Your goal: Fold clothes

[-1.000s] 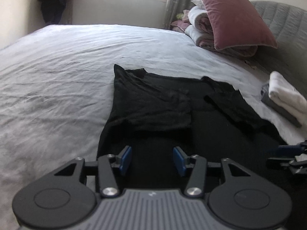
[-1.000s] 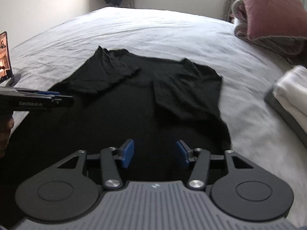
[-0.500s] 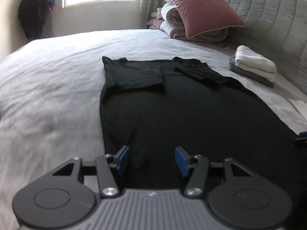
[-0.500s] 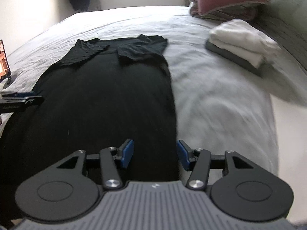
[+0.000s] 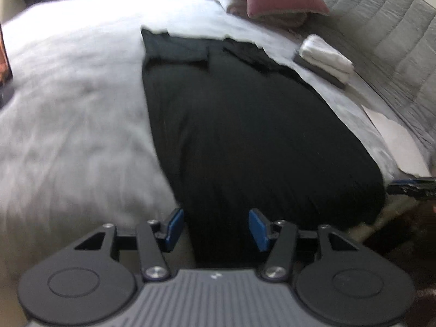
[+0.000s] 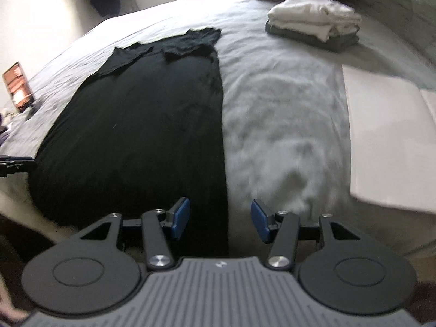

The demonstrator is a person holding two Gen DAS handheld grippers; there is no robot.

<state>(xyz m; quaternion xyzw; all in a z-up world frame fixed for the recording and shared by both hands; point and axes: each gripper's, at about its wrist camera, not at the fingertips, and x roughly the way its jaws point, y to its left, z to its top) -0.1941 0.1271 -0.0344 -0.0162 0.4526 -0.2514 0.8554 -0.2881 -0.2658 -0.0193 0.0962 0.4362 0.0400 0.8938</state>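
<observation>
I see the black garment (image 5: 245, 136) lying flat and lengthwise on the white bed (image 5: 76, 125), sleeves folded in at the far end — its near hem at the mattress edge. My left gripper (image 5: 215, 224) hovers over the hem's left corner, jaws spread and empty; my right gripper (image 6: 220, 219) sits at the right corner, likewise spread. Folded white laundry (image 6: 313, 19) rests well apart.

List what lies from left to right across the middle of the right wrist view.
Left gripper at the edge → black garment laid flat → bare white bedsheet → white flat board.
</observation>
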